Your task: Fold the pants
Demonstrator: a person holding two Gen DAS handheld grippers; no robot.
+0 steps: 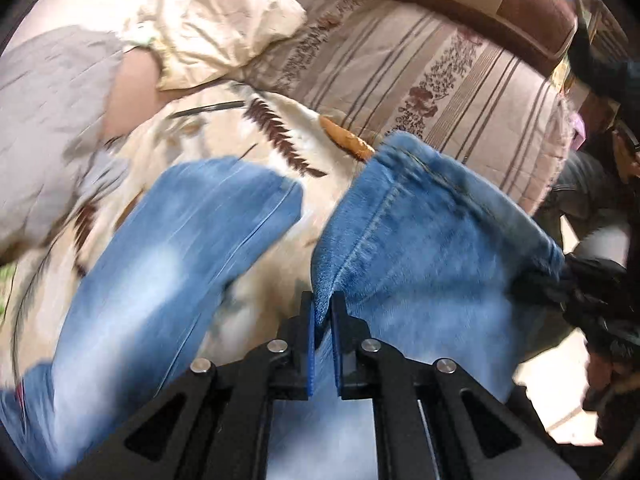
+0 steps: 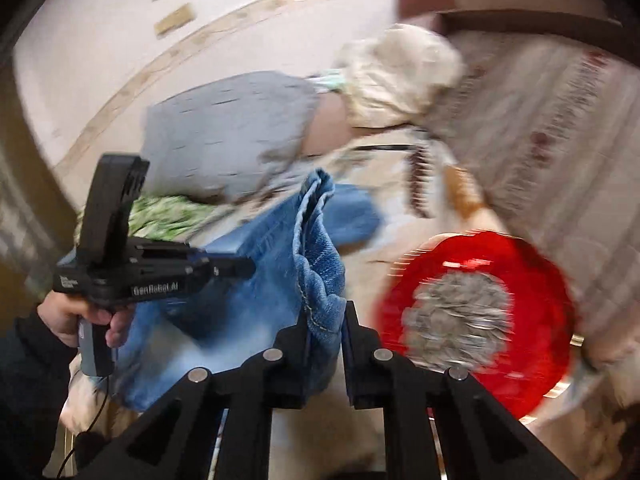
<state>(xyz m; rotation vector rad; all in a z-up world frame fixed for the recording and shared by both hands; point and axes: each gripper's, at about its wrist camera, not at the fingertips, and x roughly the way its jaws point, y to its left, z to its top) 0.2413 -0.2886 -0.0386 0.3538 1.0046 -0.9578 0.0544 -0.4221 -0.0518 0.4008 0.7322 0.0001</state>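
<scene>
Jeans (image 1: 420,248): blue denim, lifted off a cream bedspread (image 1: 224,136) with a brown feather print. Both views heavily blurred.

Left gripper (image 1: 323,312): jaws nearly closed, blue pads pinching a folded denim edge with a stitched seam running up from the pinch. Cloth spreads to the right of the jaws toward a black shape at the frame's edge, which I cannot make out. A second stretch of denim, pale and faded, lies across the bedspread to the left, apart from the gripped piece.

Right gripper (image 2: 325,316): jaws also nearly closed, clamped on a bunched hem or waistband fold of the jeans (image 2: 316,240). From there the denim stretches left to the left gripper (image 2: 240,268), seen side-on, held in a hand (image 2: 76,316) with a dark sleeve.

Surroundings: a striped, flowered mattress (image 1: 432,80) behind the bedspread; a crumpled cream cloth (image 1: 216,28) and a grey cloth (image 1: 48,92) at the far side. In the right view a red dish (image 2: 532,280) sits just right of the jaws, grey bits heaped in it; too blurred to tell what. Green patterned fabric (image 2: 168,212) shows behind the left gripper.
</scene>
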